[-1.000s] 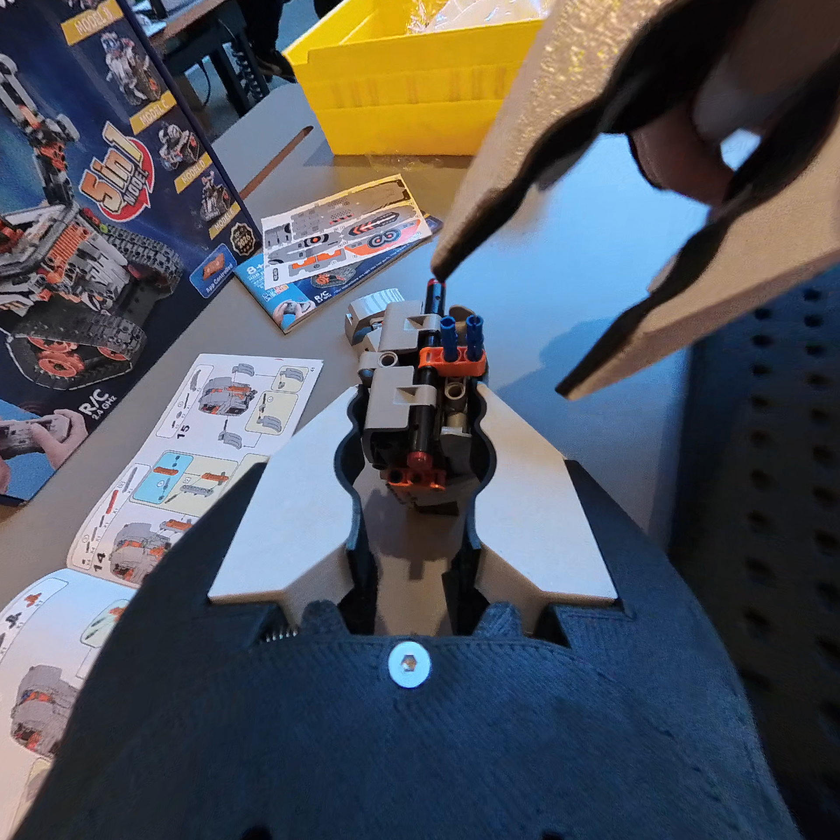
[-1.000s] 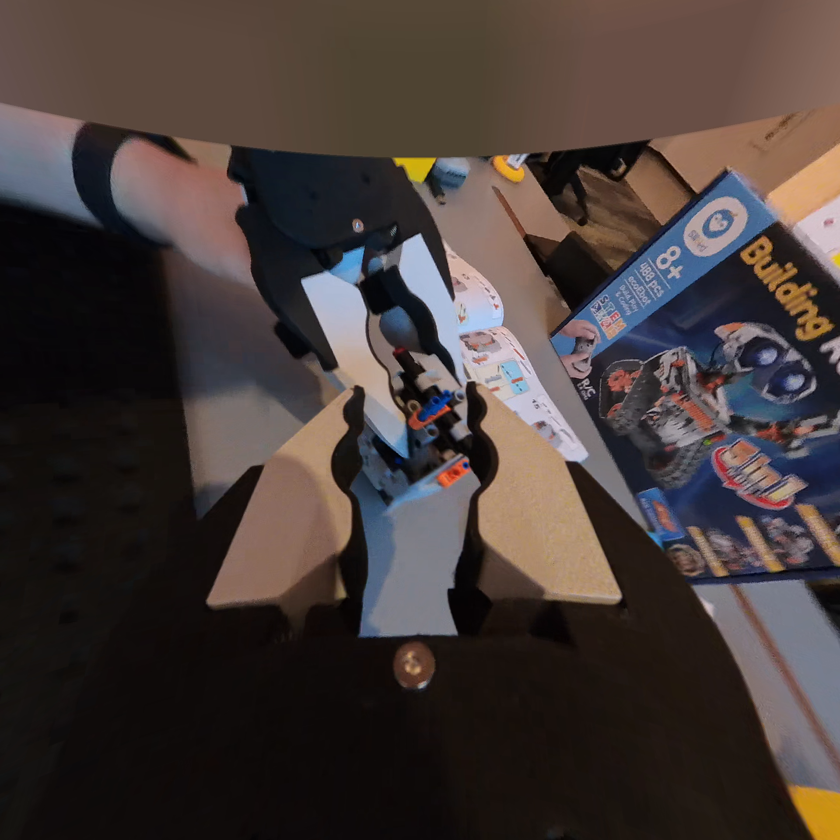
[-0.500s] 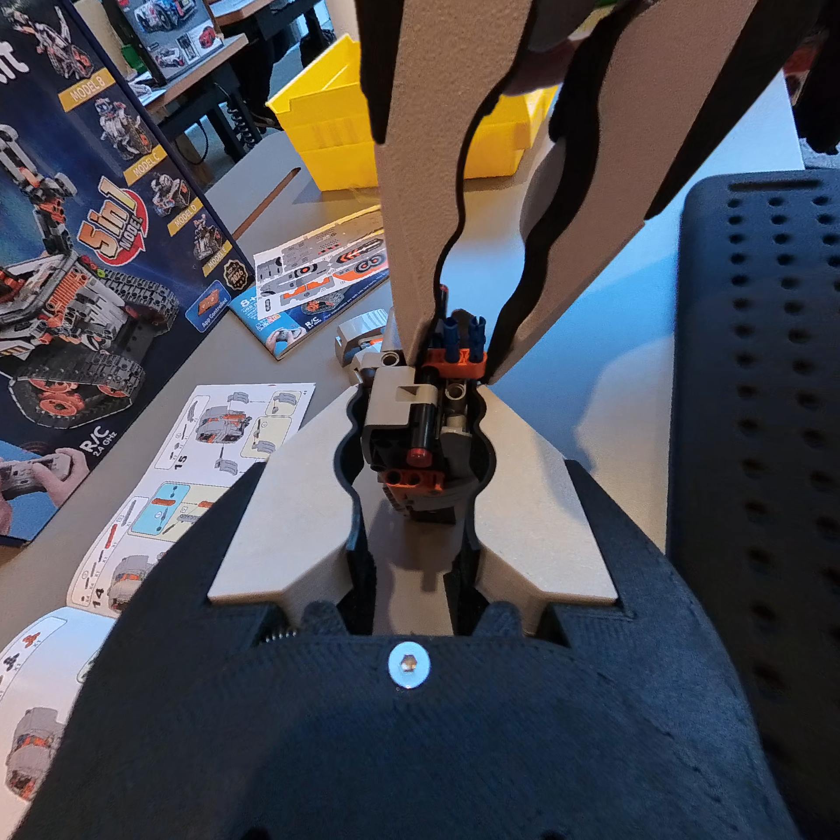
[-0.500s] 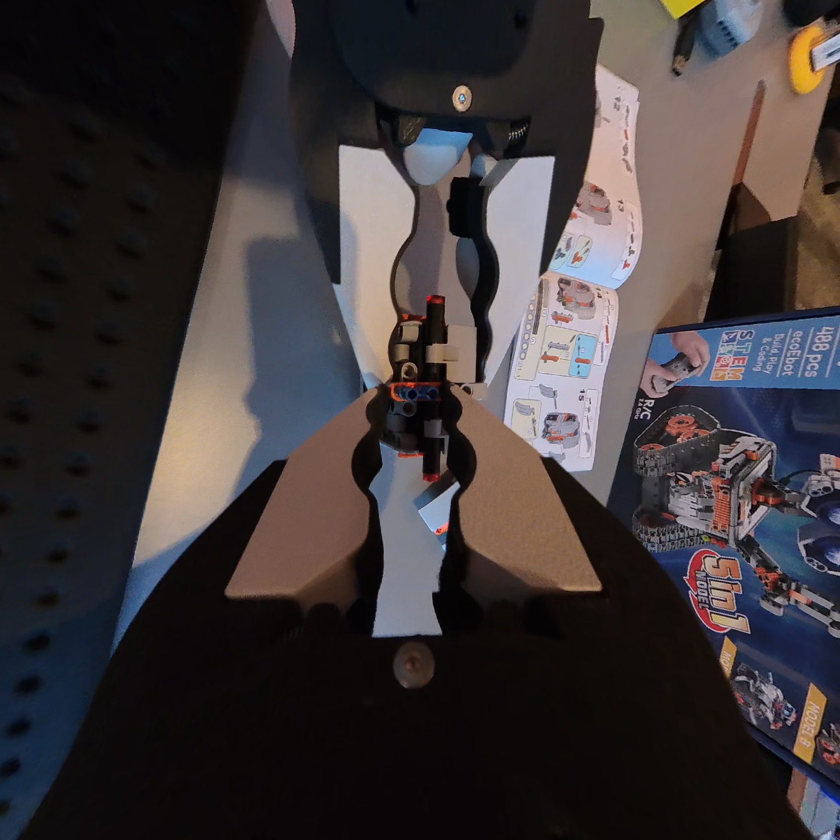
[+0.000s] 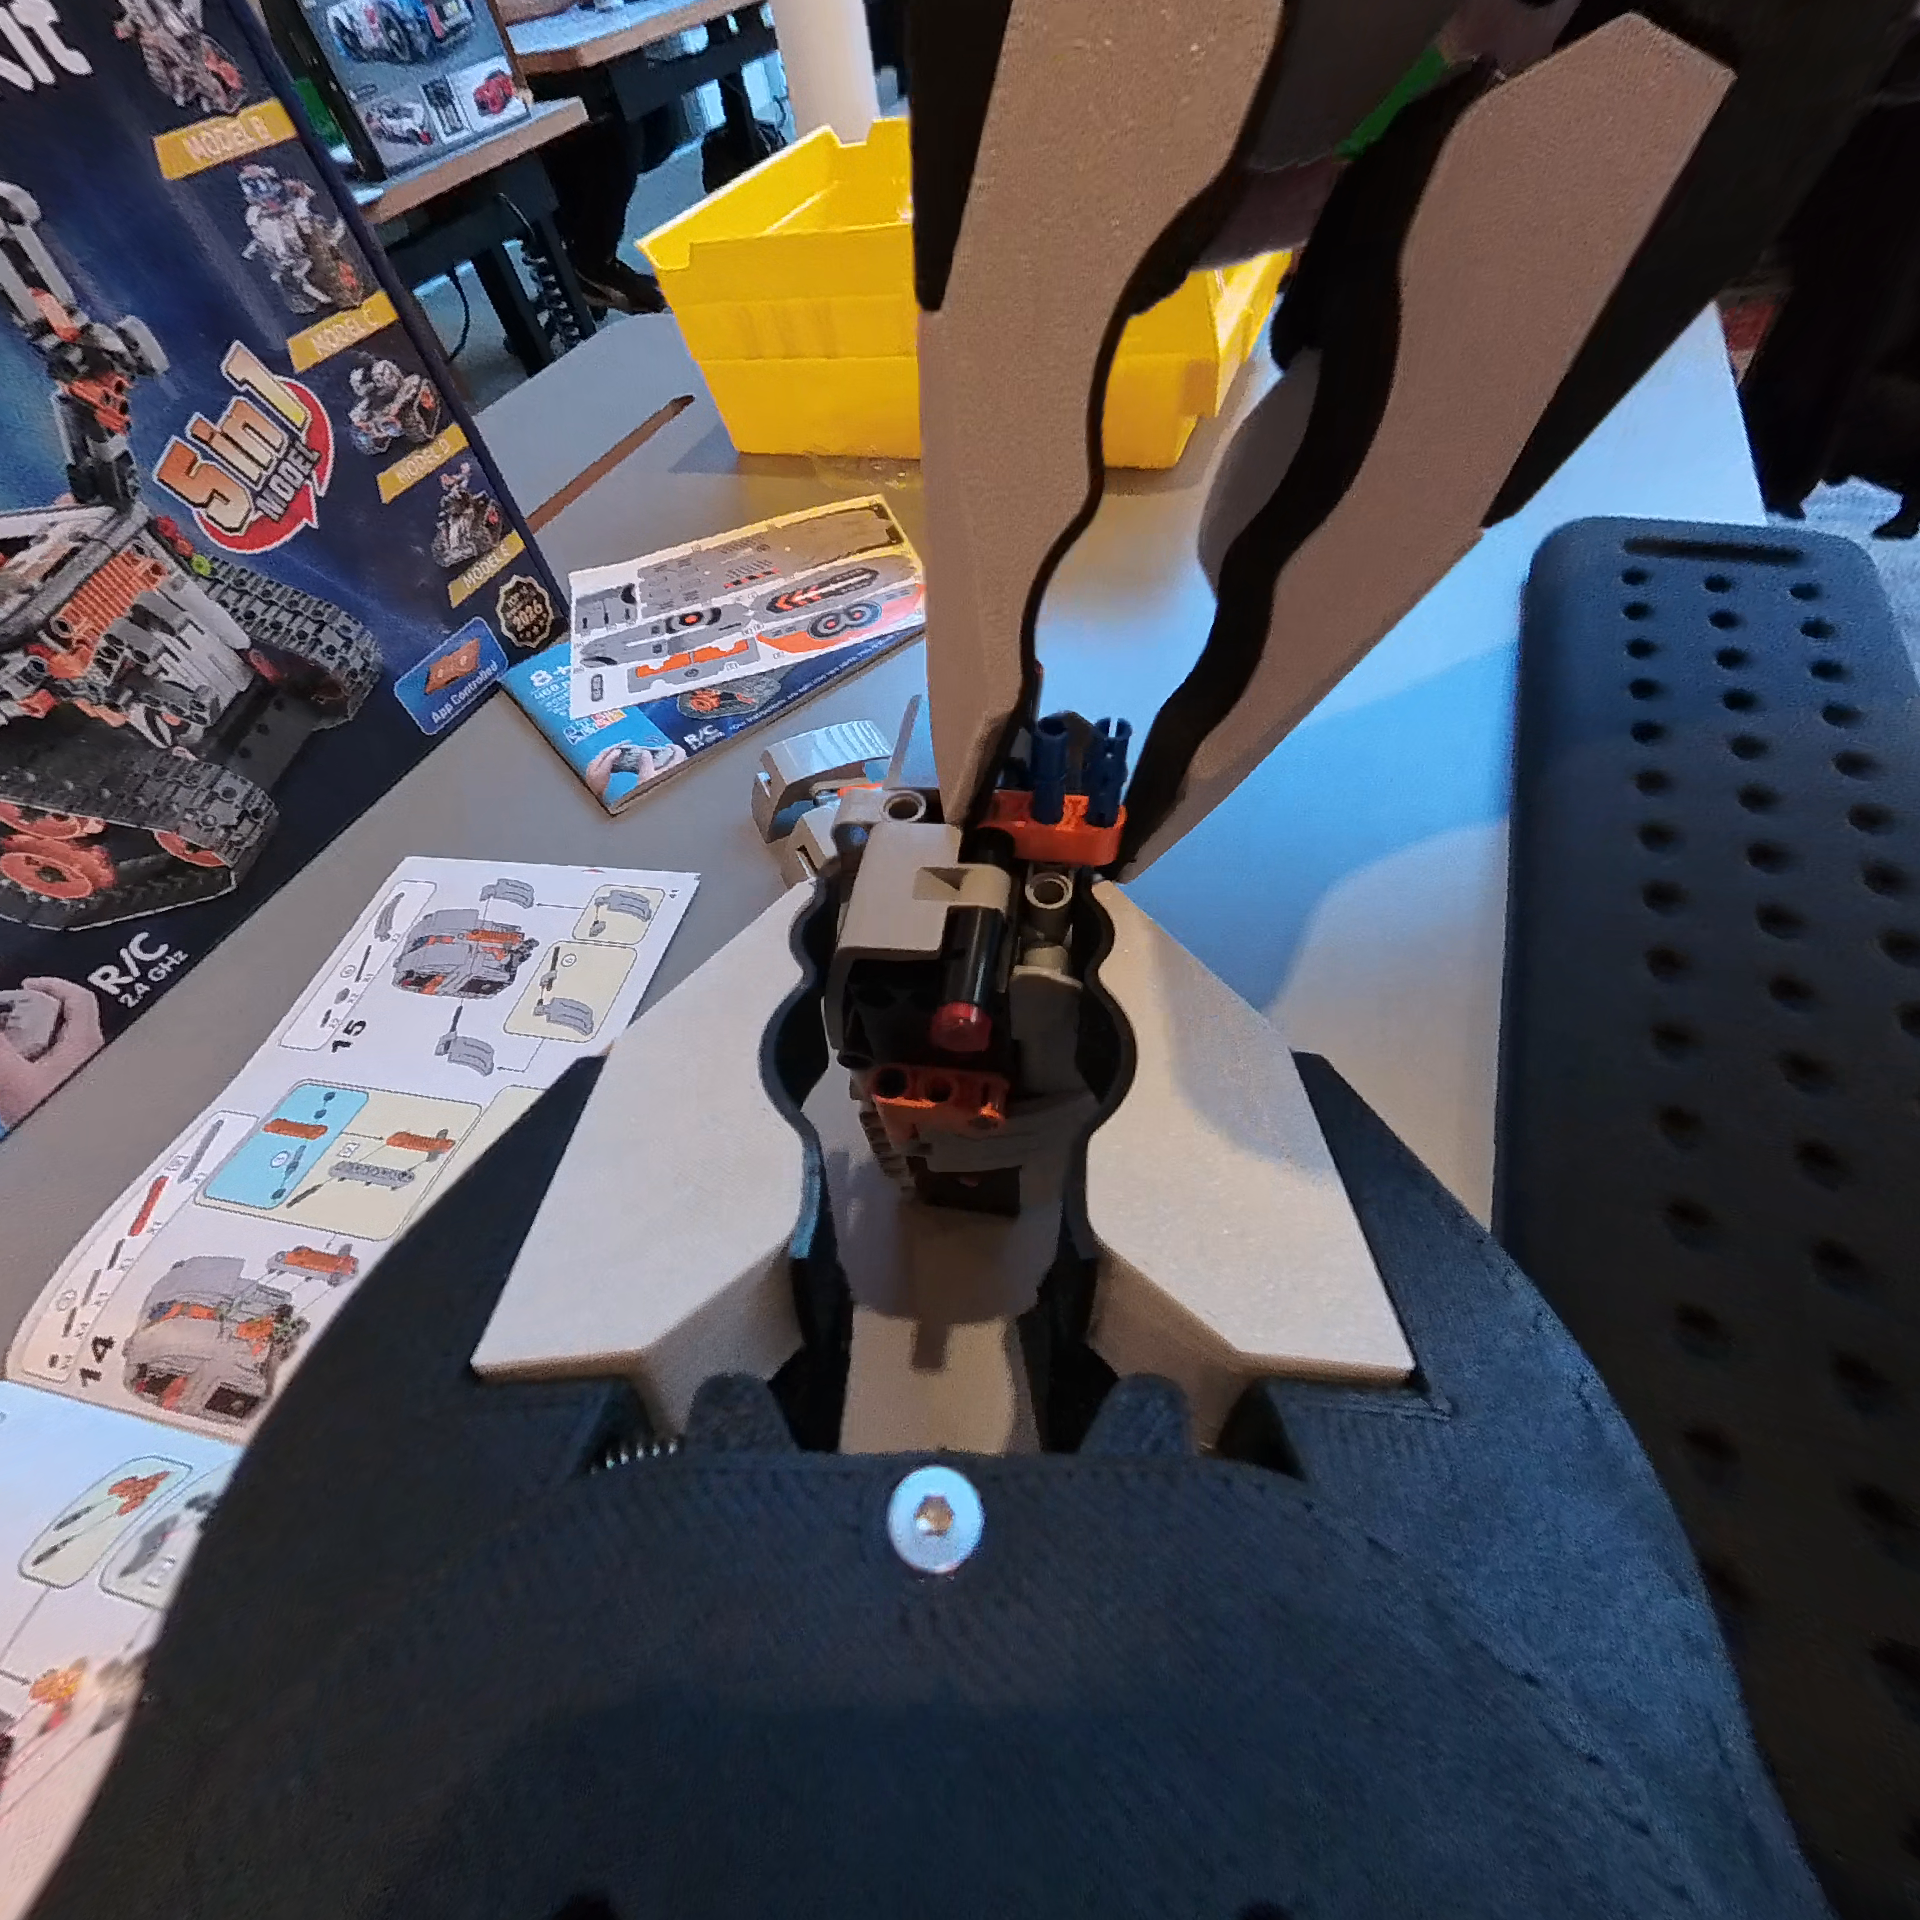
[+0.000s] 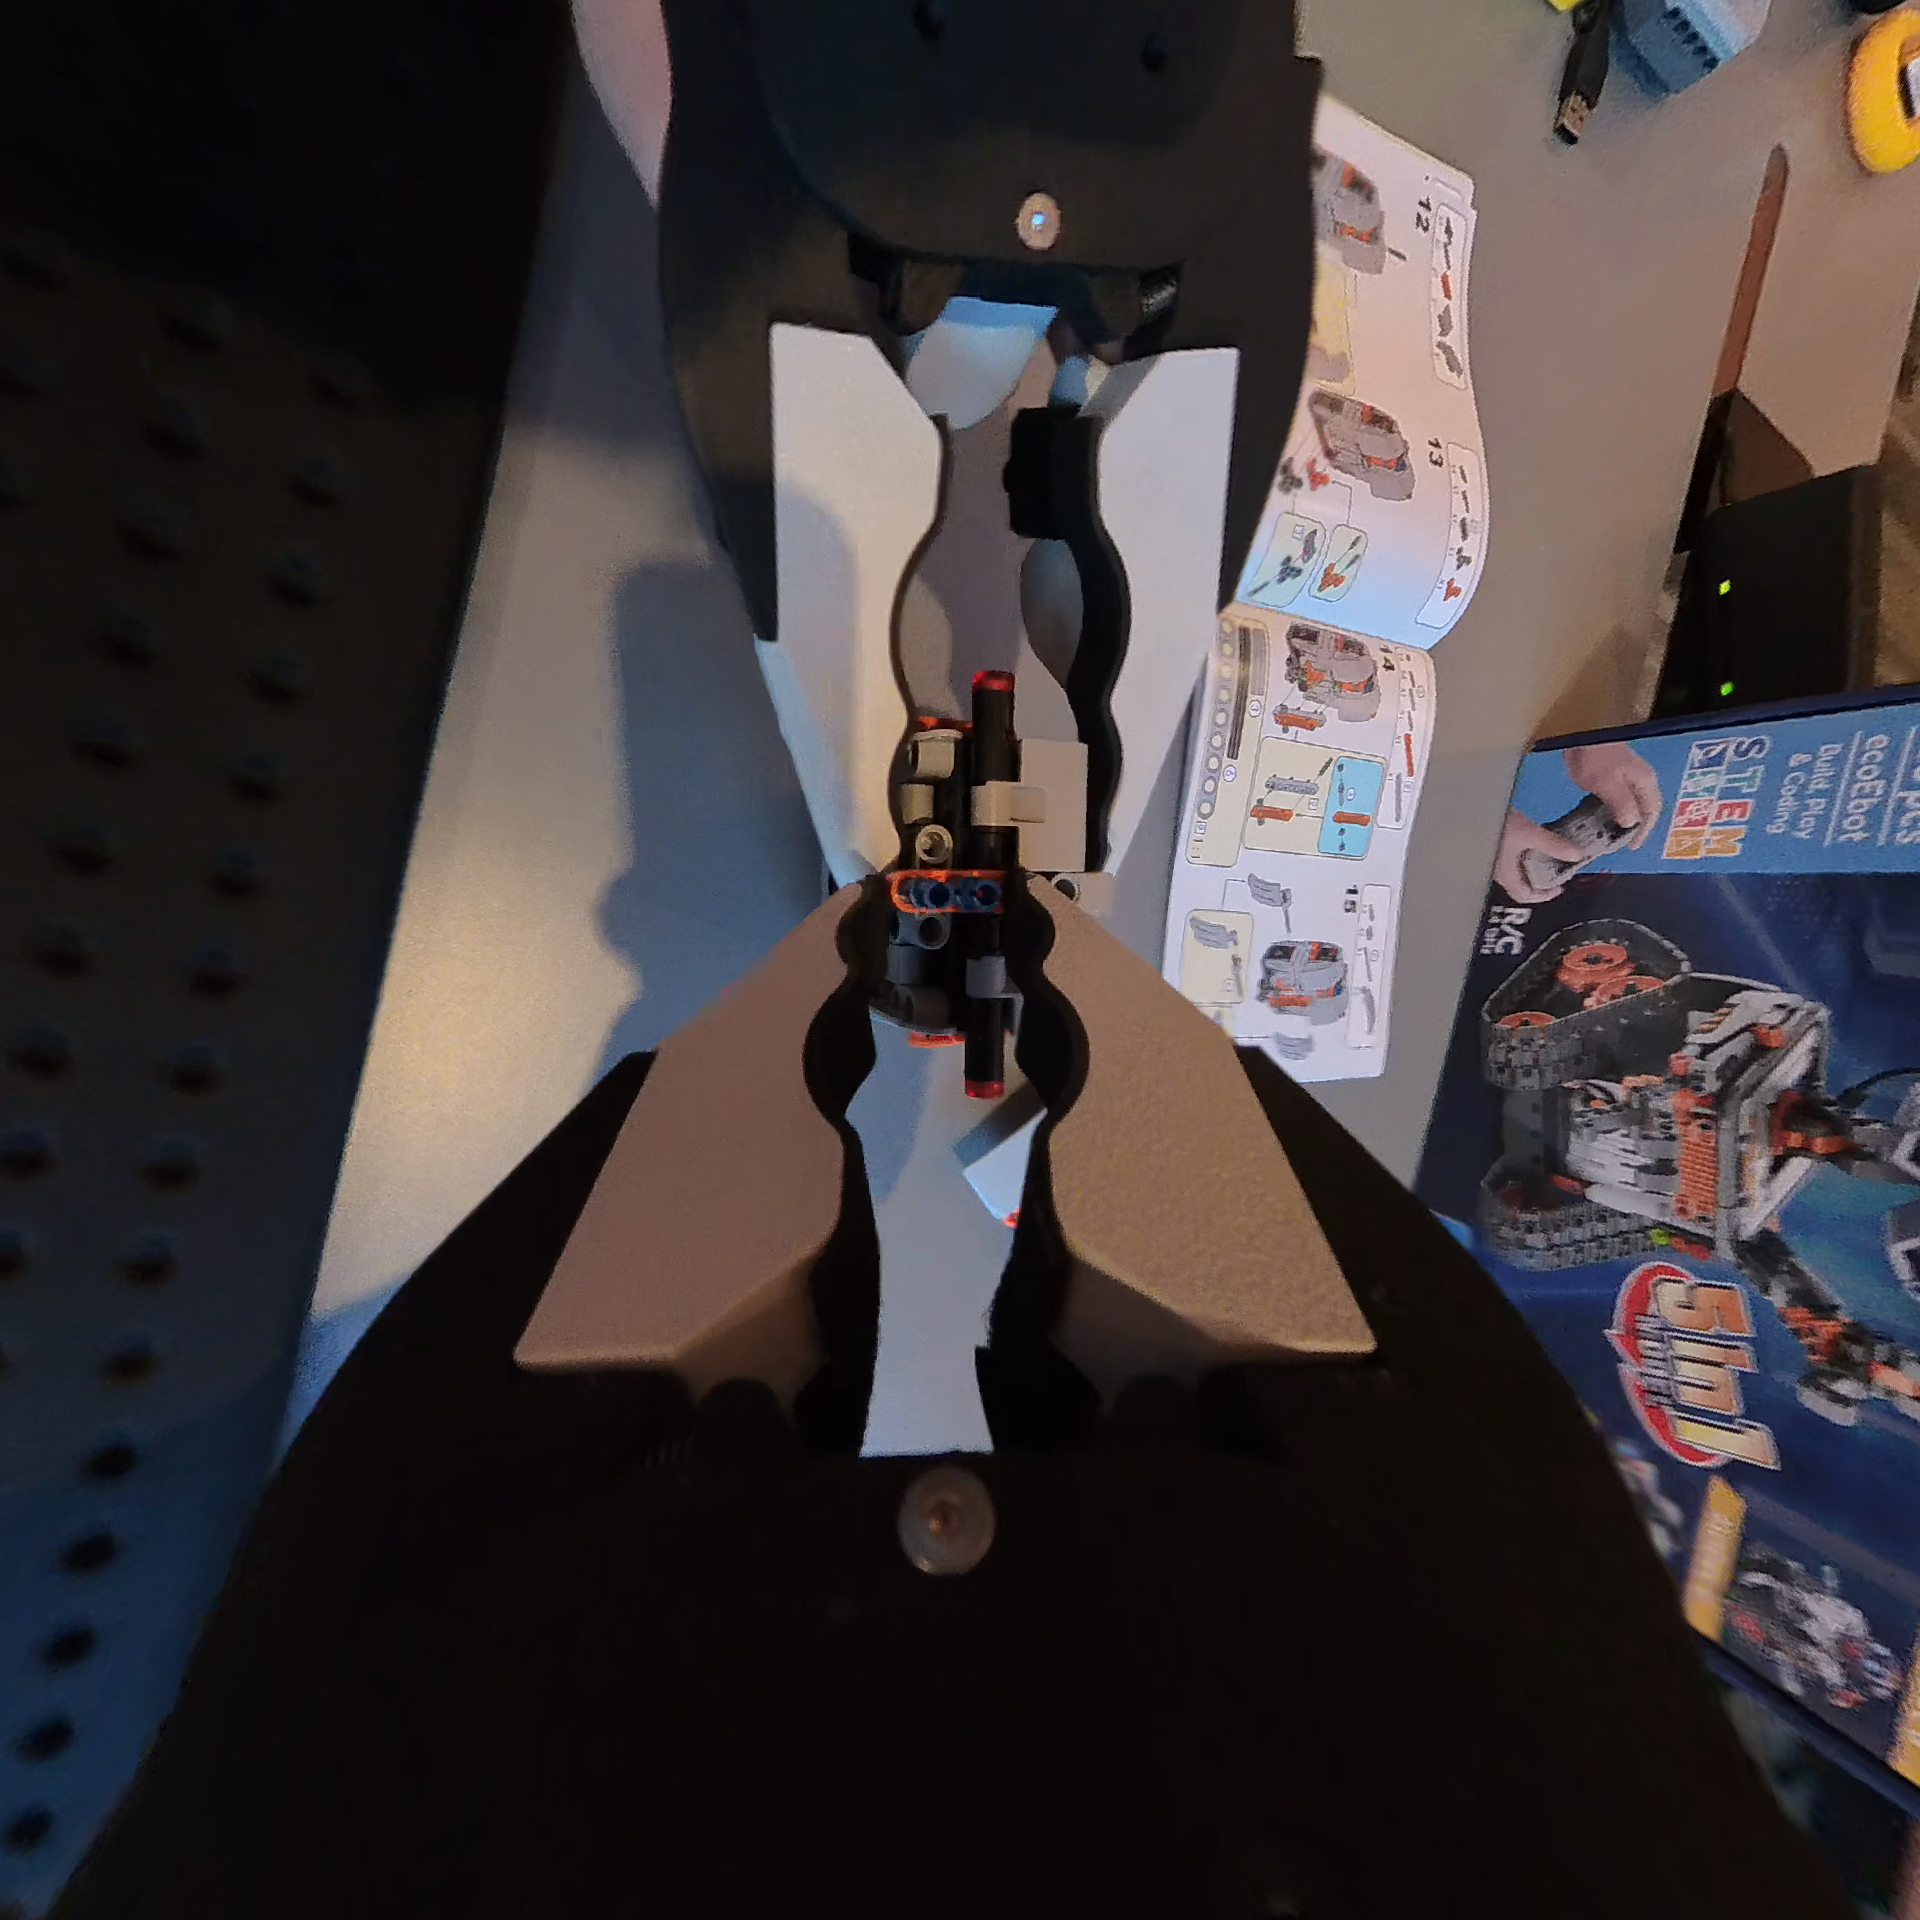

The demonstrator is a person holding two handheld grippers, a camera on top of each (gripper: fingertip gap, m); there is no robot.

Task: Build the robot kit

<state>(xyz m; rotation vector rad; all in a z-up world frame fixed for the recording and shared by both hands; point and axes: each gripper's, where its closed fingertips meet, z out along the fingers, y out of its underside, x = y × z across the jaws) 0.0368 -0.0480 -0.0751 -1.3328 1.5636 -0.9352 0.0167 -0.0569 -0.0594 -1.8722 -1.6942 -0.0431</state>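
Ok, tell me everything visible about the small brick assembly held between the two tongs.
The brick assembly is a compact plastic block of grey and black pieces with a black axle tipped red, an orange beam carrying two blue pins, and another orange piece low at the near end. It sits clamped between the left tongs, held above the grey table. The right tongs close on its orange-beam end from the opposite side.

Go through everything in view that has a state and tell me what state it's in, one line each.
Left tongs: shut on the brick assembly.
Right tongs: closed around the assembly's orange beam end.
Brick assembly: partly built, held above the table.
Instruction booklet: open, flat.
Kit box: standing upright.
Yellow bin: open-topped.
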